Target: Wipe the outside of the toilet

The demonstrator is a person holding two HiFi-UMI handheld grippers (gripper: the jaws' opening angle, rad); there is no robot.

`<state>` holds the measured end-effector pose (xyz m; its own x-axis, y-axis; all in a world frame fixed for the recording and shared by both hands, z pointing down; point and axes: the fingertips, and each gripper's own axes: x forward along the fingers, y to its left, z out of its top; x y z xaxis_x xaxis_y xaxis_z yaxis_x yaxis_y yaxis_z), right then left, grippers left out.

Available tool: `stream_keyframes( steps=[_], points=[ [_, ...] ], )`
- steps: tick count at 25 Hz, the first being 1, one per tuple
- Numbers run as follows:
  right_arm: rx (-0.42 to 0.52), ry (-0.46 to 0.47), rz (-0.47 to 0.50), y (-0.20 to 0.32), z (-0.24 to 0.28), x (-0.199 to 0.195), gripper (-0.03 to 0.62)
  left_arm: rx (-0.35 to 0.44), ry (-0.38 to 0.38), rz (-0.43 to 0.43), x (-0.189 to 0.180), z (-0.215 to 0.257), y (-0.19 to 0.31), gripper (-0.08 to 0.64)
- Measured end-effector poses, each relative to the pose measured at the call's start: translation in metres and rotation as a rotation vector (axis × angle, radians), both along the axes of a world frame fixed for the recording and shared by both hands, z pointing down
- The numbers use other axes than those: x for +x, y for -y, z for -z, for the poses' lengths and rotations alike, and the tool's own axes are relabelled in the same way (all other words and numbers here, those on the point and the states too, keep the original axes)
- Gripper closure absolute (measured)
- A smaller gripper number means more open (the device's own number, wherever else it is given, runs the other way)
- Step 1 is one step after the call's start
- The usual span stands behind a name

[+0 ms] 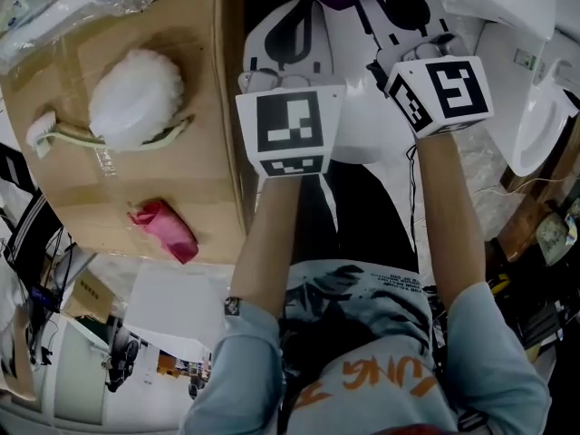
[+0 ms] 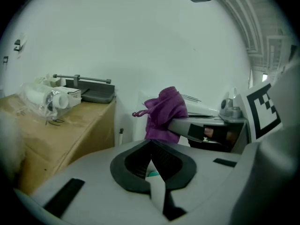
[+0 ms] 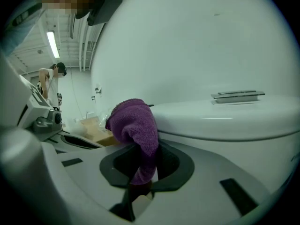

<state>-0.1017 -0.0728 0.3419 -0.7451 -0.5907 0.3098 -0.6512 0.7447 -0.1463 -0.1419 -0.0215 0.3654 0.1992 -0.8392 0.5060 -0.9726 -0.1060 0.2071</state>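
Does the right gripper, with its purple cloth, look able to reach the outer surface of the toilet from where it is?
Probably yes. The right gripper is shut on the purple cloth, the white edge of the toilet lies right beside the cloth, and nothing shows between them.

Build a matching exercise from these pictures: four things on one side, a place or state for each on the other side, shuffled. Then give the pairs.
Things
1. purple cloth
2. red cloth
3. white fluffy brush
4. toilet

Places or states
A. crumpled on the cardboard box, near the edge closest to the person
B. white and glossy, just behind the held cloth
C. clamped in the right tool
D. on the same box, farther from the person, with a pale handle sticking out

Pairs: 1-C, 2-A, 3-D, 4-B
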Motion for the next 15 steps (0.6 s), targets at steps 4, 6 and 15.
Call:
stream_keyframes(
  steps=[4,6,15],
  points=[
    [-0.014,0.015,-0.026,0.002,-0.001,0.016,0.514,-0.009,-0.010,-0.030,0.017,-0.003,0.002,0.535],
    [-0.018,0.019,-0.040,0.004,0.000,0.026,0.514,-0.011,-0.009,-0.040,0.024,-0.004,0.004,0.535],
    [-0.021,0.018,-0.095,0.009,-0.001,0.072,0.514,0.011,0.047,-0.107,0.057,0.000,0.016,0.535]
  ],
)
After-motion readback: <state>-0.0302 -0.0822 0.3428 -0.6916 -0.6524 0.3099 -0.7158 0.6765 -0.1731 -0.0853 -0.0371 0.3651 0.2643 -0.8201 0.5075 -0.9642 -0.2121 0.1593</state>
